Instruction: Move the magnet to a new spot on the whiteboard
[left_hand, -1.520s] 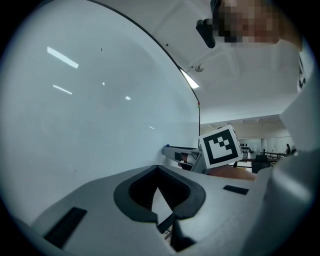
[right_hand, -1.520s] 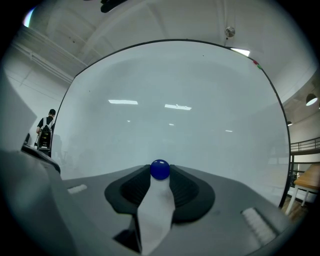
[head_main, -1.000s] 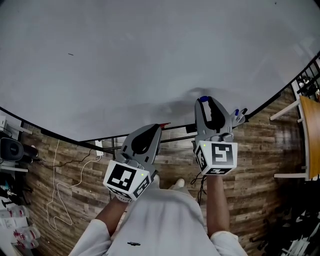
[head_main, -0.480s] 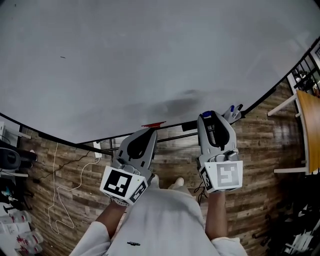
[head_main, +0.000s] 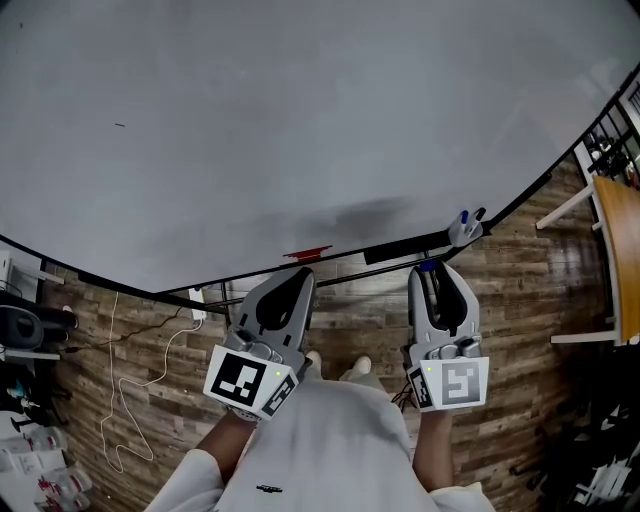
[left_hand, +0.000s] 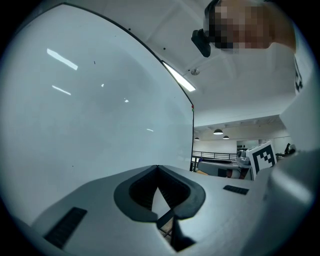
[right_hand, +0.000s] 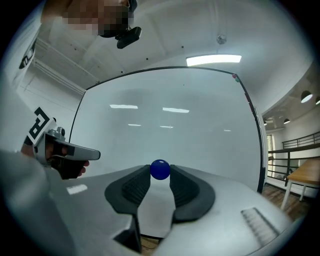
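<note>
A small blue ball magnet (right_hand: 160, 169) sits pinched between the tips of my right gripper (right_hand: 160, 173), which is shut on it. In the head view that magnet (head_main: 428, 267) shows as a blue speck at the tip of the right gripper (head_main: 437, 276), held away from the whiteboard (head_main: 300, 120), below its lower edge and over the floor. My left gripper (head_main: 298, 278) hangs beside it at the same height, jaws together with nothing in them. Its tips (left_hand: 158, 167) meet in a point in front of the whiteboard (left_hand: 90, 110).
A marker tray runs along the board's lower edge, with a red item (head_main: 306, 252) and markers in a holder (head_main: 465, 228). Wooden floor (head_main: 520, 290) lies below; a white cable (head_main: 130, 380) trails at left. A wooden table (head_main: 622, 270) and black railing stand at right.
The right gripper has drawn back from the board surface, down and toward the person, with the blue magnet in its tips. The left gripper has hardly moved.
</note>
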